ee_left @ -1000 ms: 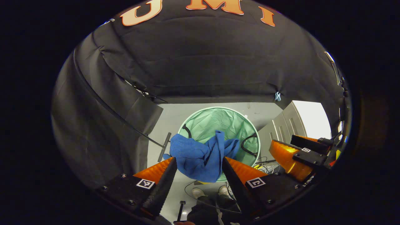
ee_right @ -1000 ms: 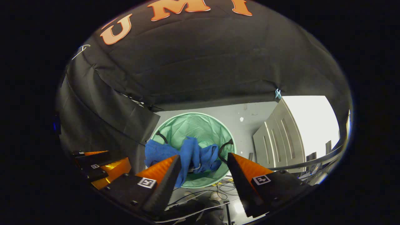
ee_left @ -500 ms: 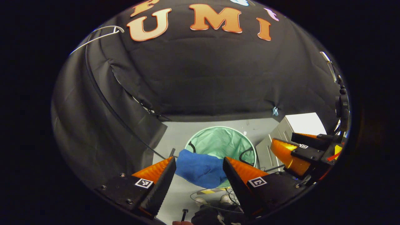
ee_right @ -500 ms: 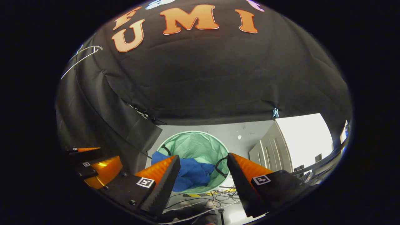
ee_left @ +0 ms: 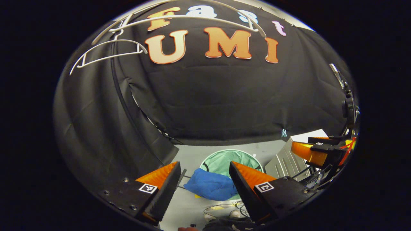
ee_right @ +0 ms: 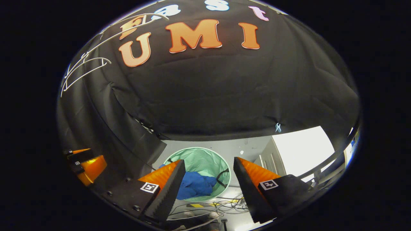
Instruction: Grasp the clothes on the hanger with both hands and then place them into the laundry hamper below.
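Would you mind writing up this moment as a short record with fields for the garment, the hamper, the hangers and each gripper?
garment: blue clothes bunched in the hamper, spilling over its near rim
hamper: round green laundry hamper on the floor, dark handles inside
hangers: white hangers bare, high against the booth wall
left gripper: left gripper open, empty, above the hamper
right gripper: right gripper open, empty, above the hamper
task state: clothes appear placed
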### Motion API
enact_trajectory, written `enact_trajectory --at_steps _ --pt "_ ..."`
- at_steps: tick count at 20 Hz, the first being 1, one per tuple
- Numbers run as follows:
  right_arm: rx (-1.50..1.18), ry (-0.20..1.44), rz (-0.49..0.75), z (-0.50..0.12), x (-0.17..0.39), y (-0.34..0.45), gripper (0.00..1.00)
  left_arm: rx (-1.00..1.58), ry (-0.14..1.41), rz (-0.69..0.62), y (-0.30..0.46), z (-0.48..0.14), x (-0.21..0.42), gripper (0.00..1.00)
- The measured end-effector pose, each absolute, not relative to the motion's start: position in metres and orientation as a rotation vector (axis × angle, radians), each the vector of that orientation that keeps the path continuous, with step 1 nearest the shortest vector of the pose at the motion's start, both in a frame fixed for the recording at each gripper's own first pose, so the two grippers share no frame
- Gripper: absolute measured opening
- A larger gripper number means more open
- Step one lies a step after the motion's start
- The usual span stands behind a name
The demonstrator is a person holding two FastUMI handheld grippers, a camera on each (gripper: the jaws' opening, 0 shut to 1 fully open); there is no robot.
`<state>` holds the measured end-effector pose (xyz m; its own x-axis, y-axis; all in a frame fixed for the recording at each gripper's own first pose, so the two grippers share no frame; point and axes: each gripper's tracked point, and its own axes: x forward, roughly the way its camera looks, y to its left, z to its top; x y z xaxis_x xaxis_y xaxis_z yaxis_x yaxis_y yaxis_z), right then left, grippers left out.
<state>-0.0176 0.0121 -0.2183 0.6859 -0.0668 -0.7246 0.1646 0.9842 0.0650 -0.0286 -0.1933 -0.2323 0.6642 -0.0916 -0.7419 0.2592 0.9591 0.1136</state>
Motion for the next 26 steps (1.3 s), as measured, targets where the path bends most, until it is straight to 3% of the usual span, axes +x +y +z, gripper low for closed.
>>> enact_trajectory --at_steps 7,13,22,23,24,26 --pt "0.204 0.769 -0.107 -0.178 -0.038 0.012 0.99 0.196 0.714 -0.083 -0.156 -0.167 -0.034 0.95" --pt "0.192 0.621 -0.121 -0.103 -0.033 -0.011 0.98 0.166 0.635 -0.022 -0.137 -0.127 -0.028 0.95" --pt "0.049 0.348 -0.099 0.024 -0.023 -0.039 1.0 0.131 0.394 0.133 -0.061 -0.004 0.018 0.95" --pt "0.04 0.321 -0.1 0.038 -0.022 -0.041 0.98 0.129 0.366 0.152 -0.055 0.009 0.022 0.94" --pt "0.034 0.305 -0.105 0.047 -0.023 -0.043 0.89 0.123 0.34 0.166 -0.051 0.018 0.024 0.94" --pt "0.029 0.272 -0.121 0.065 -0.024 -0.051 0.89 0.098 0.295 0.18 -0.047 0.036 0.029 0.94"
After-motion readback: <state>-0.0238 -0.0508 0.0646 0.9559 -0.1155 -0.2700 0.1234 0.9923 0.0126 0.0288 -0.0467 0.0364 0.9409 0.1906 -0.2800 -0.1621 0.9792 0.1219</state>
